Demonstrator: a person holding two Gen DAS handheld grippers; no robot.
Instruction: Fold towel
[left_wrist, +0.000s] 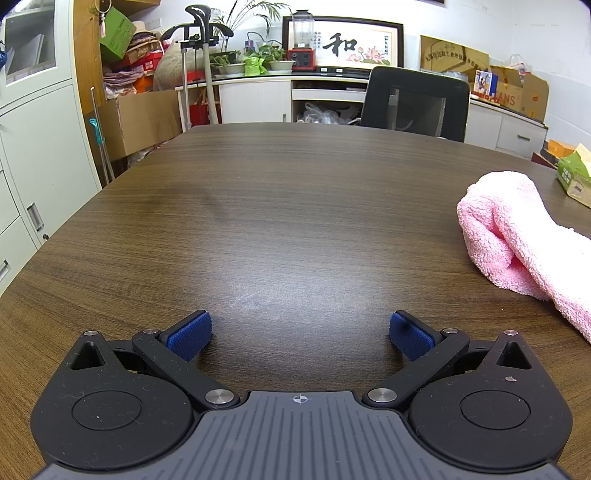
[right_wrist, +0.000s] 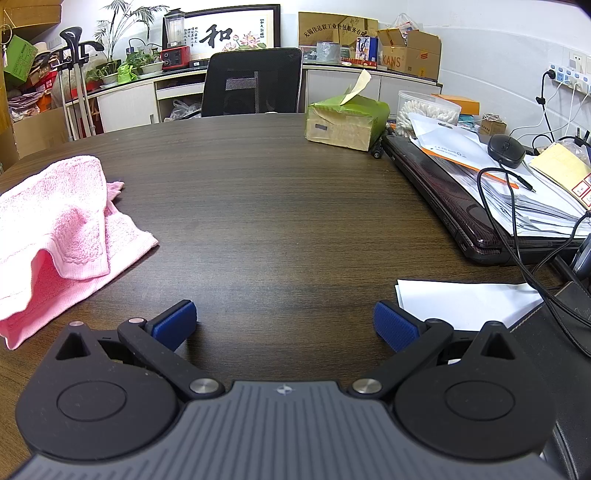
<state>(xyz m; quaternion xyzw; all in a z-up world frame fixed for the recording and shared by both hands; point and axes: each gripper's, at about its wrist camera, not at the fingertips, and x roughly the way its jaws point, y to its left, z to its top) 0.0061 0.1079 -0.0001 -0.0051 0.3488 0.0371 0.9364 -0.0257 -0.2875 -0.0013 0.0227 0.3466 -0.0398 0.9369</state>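
Observation:
A pink towel lies crumpled on the dark wooden table, at the right edge of the left wrist view. In the right wrist view the same towel lies at the left, bunched with folds and one corner spread toward the middle. My left gripper is open and empty, low over bare table, left of the towel. My right gripper is open and empty, low over bare table, right of the towel. Neither gripper touches the towel.
A green tissue box stands at the far side. A laptop stacked with papers, a mouse and cables fill the right side. A white sheet lies near my right gripper. A black chair stands behind the table.

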